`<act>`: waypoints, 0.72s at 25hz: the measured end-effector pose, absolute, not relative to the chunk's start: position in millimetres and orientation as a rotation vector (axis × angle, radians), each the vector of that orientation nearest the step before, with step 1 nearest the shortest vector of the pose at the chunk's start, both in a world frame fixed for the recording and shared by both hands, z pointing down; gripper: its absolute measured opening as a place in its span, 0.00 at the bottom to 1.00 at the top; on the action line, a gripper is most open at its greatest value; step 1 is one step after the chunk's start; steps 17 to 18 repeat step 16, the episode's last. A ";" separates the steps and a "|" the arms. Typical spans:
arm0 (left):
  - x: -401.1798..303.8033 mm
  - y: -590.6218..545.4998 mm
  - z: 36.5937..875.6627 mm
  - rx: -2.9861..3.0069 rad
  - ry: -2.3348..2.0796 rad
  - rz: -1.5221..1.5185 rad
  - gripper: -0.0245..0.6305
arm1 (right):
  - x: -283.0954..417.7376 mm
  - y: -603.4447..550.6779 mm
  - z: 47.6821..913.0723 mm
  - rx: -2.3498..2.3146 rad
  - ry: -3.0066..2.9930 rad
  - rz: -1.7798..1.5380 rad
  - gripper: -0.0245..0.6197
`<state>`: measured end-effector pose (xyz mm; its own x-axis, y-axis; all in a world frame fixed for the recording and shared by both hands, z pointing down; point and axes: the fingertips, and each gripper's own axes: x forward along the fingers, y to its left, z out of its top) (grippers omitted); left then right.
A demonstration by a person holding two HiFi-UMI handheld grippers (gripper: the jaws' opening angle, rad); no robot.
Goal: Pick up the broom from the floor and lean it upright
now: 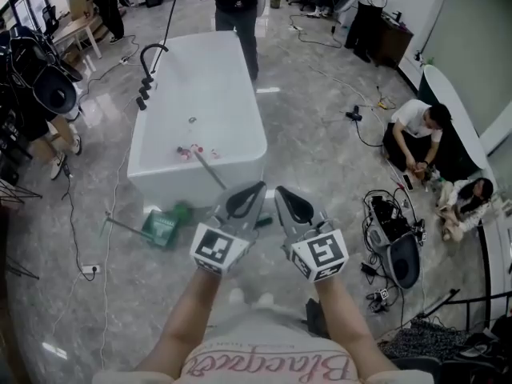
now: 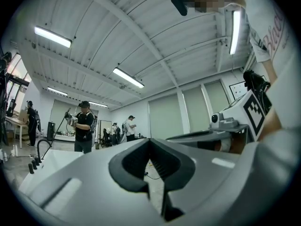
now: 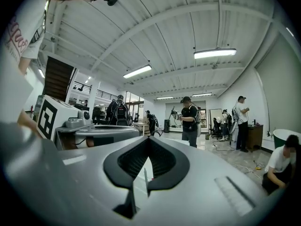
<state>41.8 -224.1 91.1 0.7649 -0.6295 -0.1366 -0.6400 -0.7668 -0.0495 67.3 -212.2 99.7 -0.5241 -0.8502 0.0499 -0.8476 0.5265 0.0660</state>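
Grey marble floor (image 1: 320, 158) holds a green dustpan (image 1: 162, 229) left of the left tongs (image 1: 258, 189). Just beyond those tongs, the broom (image 1: 210, 170) slants its handle against a white bathtub (image 1: 216, 86). The right tongs (image 1: 280, 192) hover alongside. Both pairs are pressed together, holding nothing.

The bathtub (image 1: 200, 78) is white, the floor (image 1: 320, 150) grey-marbled.

I read this as an indoor test lab: freestanding bathtub (image 1: 210, 78) at 12 o'clock, cabled equipment (image 1: 402, 258) at 3 o'clock, ceiling strip lights (image 3: 215, 53) overhead.
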 end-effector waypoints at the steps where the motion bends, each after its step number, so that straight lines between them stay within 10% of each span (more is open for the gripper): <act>1: 43.0 -222.3 90.4 -2.865 1.031 0.170 0.04 | 67.8 -210.8 98.3 1.496 -2.678 -0.058 0.04; 18: 50.1 -208.2 78.0 -2.855 0.994 0.204 0.04 | 67.6 -204.8 88.8 1.539 -2.671 -0.102 0.04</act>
